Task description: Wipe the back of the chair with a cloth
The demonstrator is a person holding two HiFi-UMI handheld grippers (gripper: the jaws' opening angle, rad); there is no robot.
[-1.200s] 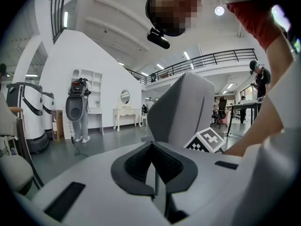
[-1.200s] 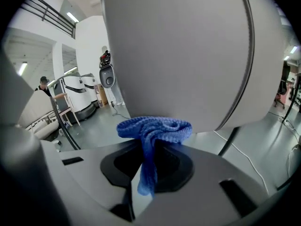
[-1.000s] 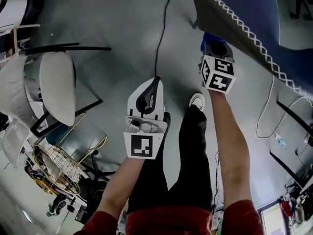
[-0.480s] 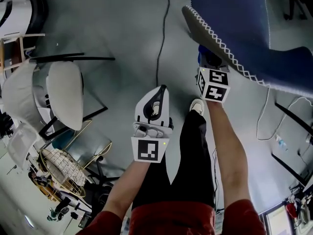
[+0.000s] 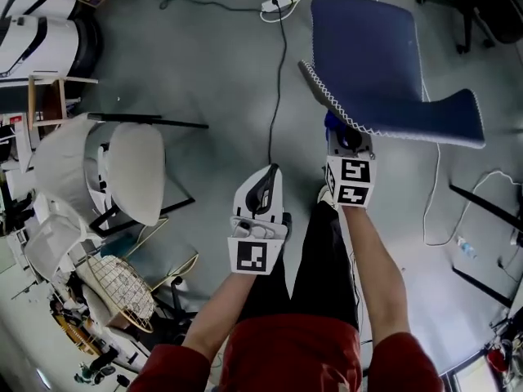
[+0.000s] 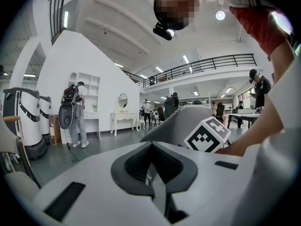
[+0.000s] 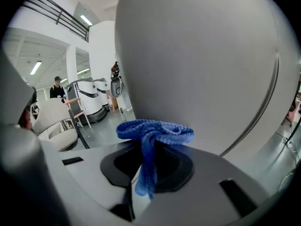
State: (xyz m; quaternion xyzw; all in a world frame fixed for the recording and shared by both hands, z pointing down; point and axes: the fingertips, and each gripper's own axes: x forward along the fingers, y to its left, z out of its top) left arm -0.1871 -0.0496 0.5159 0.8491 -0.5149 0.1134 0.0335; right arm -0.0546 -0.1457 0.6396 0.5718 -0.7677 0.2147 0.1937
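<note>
Between the closed jaws of the right gripper point(image 7: 143, 171), a blue cloth point(image 7: 155, 132) is clamped. Its bunched upper fold stands just above the jaw tips and one tail hangs down into the dark recess between them. Directly beyond the fold, the grey back of the chair point(image 7: 202, 65) fills most of the right gripper view. The cloth sits close against this surface, though actual contact cannot be confirmed. In the head view the same gripper points up under the chair's white-stitched edge point(image 5: 327, 96), with the blue upholstered face point(image 5: 372, 55) above it.

The left gripper point(image 6: 151, 175) has its jaws shut together on nothing. It is held low beside the person's dark trouser leg point(image 5: 323, 251), well apart from the chair.

Change over the last second: the whole scene has slid down and shrunk in the head view, so that the chair, previously cut off at the upper right, now shows almost entire. This reads as a movement of the head more than of the hands. The right gripper has stayed at the stitched edge throughout, and the left has stayed idle. No clear stroke along the shell is evident, so the wipe is judged to be at or near its start, with most of the back unwiped.

Surroundings: a white chair point(image 5: 135, 174) and a wire basket point(image 5: 118, 284) stand to the left, and a black cable point(image 5: 279, 80) runs across the grey floor point(image 5: 221, 72).
</note>
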